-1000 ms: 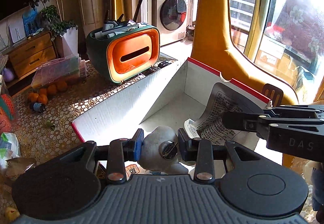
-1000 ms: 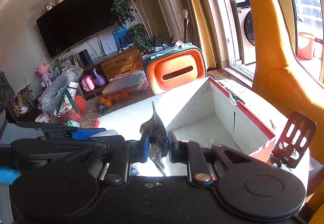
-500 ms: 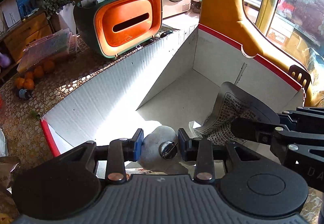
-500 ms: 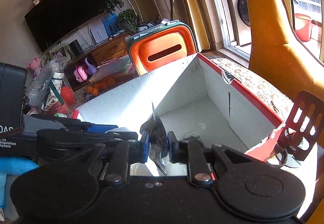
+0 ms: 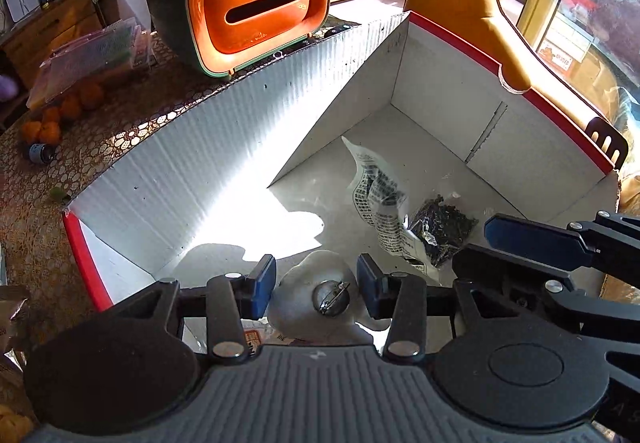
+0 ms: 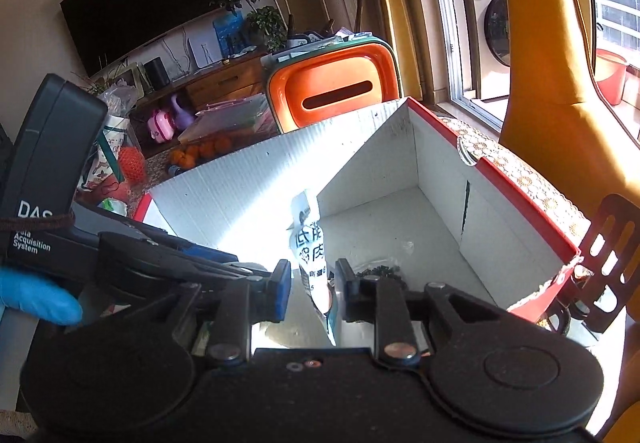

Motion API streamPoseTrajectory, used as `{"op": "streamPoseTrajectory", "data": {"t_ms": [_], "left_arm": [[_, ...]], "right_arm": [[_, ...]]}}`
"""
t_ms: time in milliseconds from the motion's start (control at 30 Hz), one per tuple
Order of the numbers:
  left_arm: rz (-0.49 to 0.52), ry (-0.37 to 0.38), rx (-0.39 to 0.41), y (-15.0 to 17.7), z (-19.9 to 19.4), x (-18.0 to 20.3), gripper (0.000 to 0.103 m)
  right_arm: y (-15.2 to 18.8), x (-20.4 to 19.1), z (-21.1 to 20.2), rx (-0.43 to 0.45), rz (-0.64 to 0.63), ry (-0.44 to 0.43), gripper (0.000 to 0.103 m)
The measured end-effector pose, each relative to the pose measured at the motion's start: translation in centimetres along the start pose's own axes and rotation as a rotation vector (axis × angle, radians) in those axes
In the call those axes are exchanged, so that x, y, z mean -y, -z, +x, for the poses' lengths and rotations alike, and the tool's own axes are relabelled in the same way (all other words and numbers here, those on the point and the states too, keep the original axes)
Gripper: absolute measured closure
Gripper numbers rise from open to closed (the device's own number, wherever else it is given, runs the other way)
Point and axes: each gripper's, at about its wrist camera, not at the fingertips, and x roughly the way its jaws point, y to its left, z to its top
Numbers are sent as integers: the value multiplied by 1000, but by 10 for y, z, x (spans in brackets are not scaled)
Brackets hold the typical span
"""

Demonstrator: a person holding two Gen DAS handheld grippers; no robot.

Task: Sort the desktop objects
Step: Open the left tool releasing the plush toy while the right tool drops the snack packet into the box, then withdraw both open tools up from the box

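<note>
Releasing both loads over the white cardboard box (image 5: pixel 224 171), we judge this round nearly done: our left gripper (image 5: pixel 316 285) has just been opening, its jaws apart with the grey-white soft toy (image 5: pixel 304 275) loose between them at the box's near edge, and our right gripper (image 6: pixel 310 291) has likewise just been opening around the printed packet (image 6: pixel 310 243), which slumps onto the box floor; withdrawing both and fetching whatever remains outside is left

Hard sun from window (image 6: pixel 476 23) w/ blown glare on box wall (image 5: pixel 224 179), deep shadows, fisheye edges.
</note>
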Motion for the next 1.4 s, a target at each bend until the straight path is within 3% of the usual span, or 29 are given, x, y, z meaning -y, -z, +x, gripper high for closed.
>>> {"op": "streamPoseTrajectory", "data": {"t_ms": [100, 300, 400, 667, 733, 867, 933, 1100, 1400], "left_arm": [[-24, -8, 23, 1, -5, -2, 44], [-33, -4, 78, 3, -22, -3, 37], [-43, 13, 104, 5, -33, -5, 36], [-57, 36, 166, 18, -65, -11, 36], [-61, 32, 179, 22, -73, -14, 36], [-76, 29, 207, 30, -89, -19, 37], [-87, 29, 218, 34, -97, -22, 36], [-90, 26, 253, 46, -115, -27, 37], [-134, 30, 287, 79, -145, -43, 36]], "right_arm": [[1, -3, -3, 6, -21, 1, 72], [1, -6, -9, 9, -41, 8, 64], [2, -7, -15, 13, -40, 18, 50], [4, -8, -33, 18, -43, 4, 47], [5, -11, -39, 26, -54, -9, 30], [5, -21, -51, 54, -93, -26, 28], [6, -26, -55, 63, -107, -37, 20], [9, -44, -65, 73, -149, -47, 15], [23, -72, -80, 81, -178, -63, 11]]}}
